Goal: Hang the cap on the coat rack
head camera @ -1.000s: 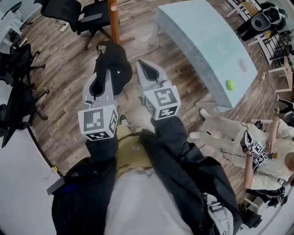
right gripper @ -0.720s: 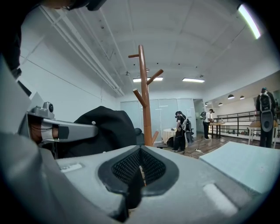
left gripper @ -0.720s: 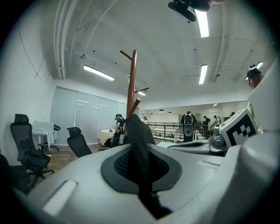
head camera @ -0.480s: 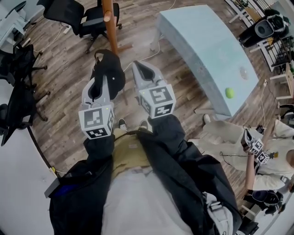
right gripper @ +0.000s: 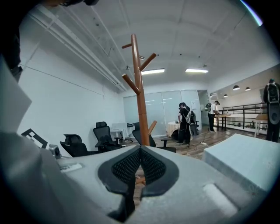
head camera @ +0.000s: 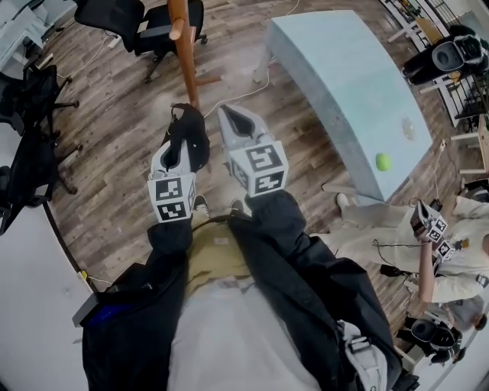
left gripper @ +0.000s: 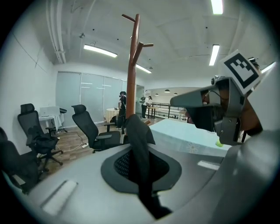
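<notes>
A black cap (head camera: 191, 131) hangs from the tip of my left gripper (head camera: 182, 147), whose jaws are shut on its fabric. In the left gripper view the cap (left gripper: 141, 146) sits pinched between the dark pads and droops over them. The wooden coat rack (head camera: 183, 47) stands just beyond both grippers, and its pole and pegs (left gripper: 132, 65) rise straight ahead. My right gripper (head camera: 231, 116) is beside the left one, shut with nothing in it. Its pads meet at the tip (right gripper: 140, 149), and the coat rack (right gripper: 139, 87) stands behind them.
A pale blue table (head camera: 344, 84) with a green ball (head camera: 383, 162) lies to the right. Black office chairs (head camera: 114, 15) stand behind and left of the rack. A person sits at the right edge (head camera: 428, 252). Other people (right gripper: 184, 122) stand far back.
Both grippers have come closer to the coat rack, and its pole shows lower in the head view. The left gripper has shifted right with the cap still held.
</notes>
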Tool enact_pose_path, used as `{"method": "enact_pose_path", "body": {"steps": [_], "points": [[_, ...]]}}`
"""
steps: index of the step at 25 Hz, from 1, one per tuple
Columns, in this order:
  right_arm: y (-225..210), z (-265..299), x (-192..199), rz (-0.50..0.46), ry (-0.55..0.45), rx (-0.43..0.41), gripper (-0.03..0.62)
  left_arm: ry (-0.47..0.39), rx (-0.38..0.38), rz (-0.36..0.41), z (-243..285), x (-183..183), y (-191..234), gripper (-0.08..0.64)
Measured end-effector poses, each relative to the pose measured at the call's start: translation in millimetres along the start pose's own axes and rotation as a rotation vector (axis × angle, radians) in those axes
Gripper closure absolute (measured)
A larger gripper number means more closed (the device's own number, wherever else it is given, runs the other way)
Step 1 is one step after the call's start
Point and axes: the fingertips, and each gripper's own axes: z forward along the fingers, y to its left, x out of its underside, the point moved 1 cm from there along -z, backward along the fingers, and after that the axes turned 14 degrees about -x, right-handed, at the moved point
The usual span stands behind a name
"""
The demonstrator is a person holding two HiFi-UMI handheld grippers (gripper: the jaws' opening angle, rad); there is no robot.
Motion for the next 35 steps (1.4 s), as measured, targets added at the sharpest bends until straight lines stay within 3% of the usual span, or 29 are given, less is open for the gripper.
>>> {"method": "enact_pose_path", "body": {"steps": [17, 28, 35], "points": [[-30.0, 6.3, 20.9, 0.022, 0.061, 0.029, 0.595, 0.212, -0.004, 0.081, 75.7, 99.4, -11.4, 0.557], [-52.9, 5.5, 26.8, 0.026, 0.079, 0.064, 0.595, 0.312, -0.016, 0.095, 122.5, 142.3, -9.3, 0.557], [-54.0, -3.4, 22.3, 0.016, 0.076, 0.073, 0.595, 0.352, -0.013, 0.063, 136.1, 146.2, -9.0, 0.557]]}}
